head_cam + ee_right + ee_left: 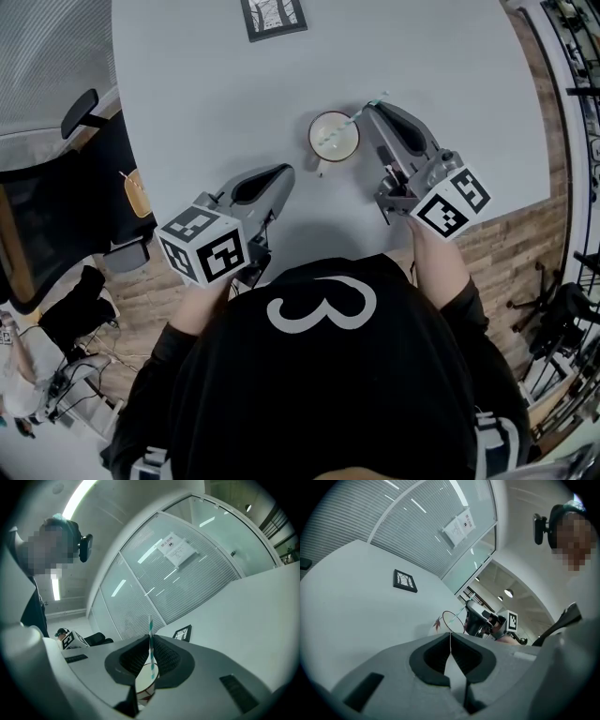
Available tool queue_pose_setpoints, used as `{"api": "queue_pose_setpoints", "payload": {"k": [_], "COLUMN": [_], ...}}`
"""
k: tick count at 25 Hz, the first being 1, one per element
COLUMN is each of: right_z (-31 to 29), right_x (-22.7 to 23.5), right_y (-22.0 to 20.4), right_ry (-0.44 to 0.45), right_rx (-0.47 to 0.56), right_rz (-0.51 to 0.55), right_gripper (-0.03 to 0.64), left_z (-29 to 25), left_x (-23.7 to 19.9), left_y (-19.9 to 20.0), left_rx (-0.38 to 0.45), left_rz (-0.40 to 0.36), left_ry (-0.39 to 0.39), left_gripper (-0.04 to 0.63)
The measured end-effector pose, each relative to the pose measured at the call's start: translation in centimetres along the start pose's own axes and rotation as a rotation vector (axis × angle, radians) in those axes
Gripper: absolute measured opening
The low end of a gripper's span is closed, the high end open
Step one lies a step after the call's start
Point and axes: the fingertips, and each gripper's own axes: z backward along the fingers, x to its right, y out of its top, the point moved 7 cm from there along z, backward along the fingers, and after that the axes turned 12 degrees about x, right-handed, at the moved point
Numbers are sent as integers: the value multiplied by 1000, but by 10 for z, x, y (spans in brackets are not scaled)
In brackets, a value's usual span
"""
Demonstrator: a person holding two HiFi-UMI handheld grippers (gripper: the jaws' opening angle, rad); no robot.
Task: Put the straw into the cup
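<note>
Right gripper (368,112) clamped on one straw (349,123) over one cup (312,142); left gripper (285,172) closed, empty.

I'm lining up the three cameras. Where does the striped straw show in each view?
Head view: striped straw, right of centre near the top, slanting over the paper cup.
Left gripper view: small, mid-frame, beyond the jaws.
Right gripper view: centre, upright between the jaws.
Shared landmark: the black-framed picture.
</note>
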Motion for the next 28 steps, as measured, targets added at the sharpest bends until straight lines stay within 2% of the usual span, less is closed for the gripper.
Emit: {"api": "queue_pose_setpoints", "payload": {"k": [11,15,19,28], "right_z": [-1,7,19,44], "right_x": [9,11,10,-43], "right_y": [-4,-1,4,18], "right_ry": [-67,-93,-131,-69], "right_rx": [14,54,82,127], "right_rz": [-16,-44,-35,-6], "right_gripper": [35,100,124,123], "left_z": [-4,-1,6,35], "left_x": [0,2,4,20], "left_y": [-8,-8,-8,-2], "left_rx": [-17,-8,3,66], "left_rz": [35,33,28,1], "left_ry": [-31,-40,-39,-51], "left_gripper": [18,18,18,18]}}
